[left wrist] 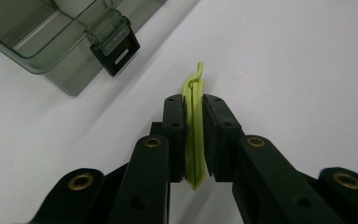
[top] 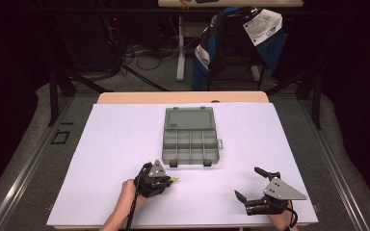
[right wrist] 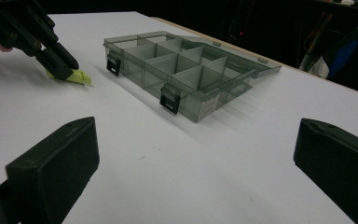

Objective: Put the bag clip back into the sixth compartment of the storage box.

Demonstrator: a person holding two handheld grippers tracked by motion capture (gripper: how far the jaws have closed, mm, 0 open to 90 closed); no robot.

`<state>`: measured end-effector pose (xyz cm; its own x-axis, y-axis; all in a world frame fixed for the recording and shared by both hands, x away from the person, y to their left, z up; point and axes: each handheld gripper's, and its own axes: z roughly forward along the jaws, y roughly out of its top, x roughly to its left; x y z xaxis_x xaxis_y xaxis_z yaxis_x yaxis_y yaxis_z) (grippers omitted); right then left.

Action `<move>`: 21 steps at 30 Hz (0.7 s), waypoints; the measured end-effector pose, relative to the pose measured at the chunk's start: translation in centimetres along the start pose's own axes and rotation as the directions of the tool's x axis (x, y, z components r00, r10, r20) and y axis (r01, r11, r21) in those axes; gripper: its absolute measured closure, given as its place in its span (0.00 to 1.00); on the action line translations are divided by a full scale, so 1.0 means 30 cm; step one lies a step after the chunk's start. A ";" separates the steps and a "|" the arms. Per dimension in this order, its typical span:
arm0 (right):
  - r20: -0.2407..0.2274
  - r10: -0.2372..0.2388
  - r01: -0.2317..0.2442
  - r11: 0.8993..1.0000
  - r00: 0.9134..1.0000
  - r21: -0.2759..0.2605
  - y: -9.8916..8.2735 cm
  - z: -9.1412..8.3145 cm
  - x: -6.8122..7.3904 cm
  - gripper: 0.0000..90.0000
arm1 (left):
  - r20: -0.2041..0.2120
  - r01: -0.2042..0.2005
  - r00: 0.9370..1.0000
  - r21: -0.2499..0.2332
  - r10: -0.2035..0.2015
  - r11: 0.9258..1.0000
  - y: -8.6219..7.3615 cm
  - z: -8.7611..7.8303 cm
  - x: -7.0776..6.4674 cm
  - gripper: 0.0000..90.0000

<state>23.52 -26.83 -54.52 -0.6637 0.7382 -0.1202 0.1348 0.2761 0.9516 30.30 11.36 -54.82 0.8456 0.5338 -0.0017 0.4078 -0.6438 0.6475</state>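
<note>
My left gripper [top: 169, 180] rests low over the white table, just in front of the box's front left corner. Seen in the left gripper view, my left gripper [left wrist: 194, 105] is shut on a thin yellow-green looped band [left wrist: 195, 135], whose tip sticks out past the jaws. In the right gripper view the band [right wrist: 81, 77] lies near the table surface under the left gripper [right wrist: 67, 70]. A grey see-through compartment box [top: 191, 161] lies open at mid-table with its lid [top: 190, 118] flat behind it. My right gripper [top: 248, 183] stands open at the front right with nothing between its jaws.
The box's black latch [left wrist: 116, 44] lies close ahead and left of the left jaws. The box's compartments [right wrist: 182, 74] look empty. The white table top [top: 115, 144] has bare room on both sides. A chair with a blue jacket [top: 241, 38] stands beyond the far edge.
</note>
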 end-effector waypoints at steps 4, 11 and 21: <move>0.000 -0.001 0.001 1.000 1.000 -0.002 0.000 0.000 0.002 0.00 | -0.002 0.000 1.000 -0.011 0.000 1.000 0.002 -0.006 0.001 0.89; -0.001 -0.002 0.002 1.000 1.000 -0.001 0.000 0.003 0.003 0.00 | -0.022 0.000 1.000 -0.036 0.000 0.999 0.004 -0.028 0.003 0.89; 0.008 0.003 -0.003 1.000 1.000 -0.001 -0.002 0.000 0.001 0.00 | -0.030 -0.002 1.000 -0.053 0.001 0.999 0.013 -0.050 0.008 0.89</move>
<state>23.50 -26.81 -54.57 -0.6573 0.7441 -0.1193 0.1365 0.2732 0.9522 30.14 12.05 -53.43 0.8350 0.5499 0.0217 0.3873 -0.6152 0.6867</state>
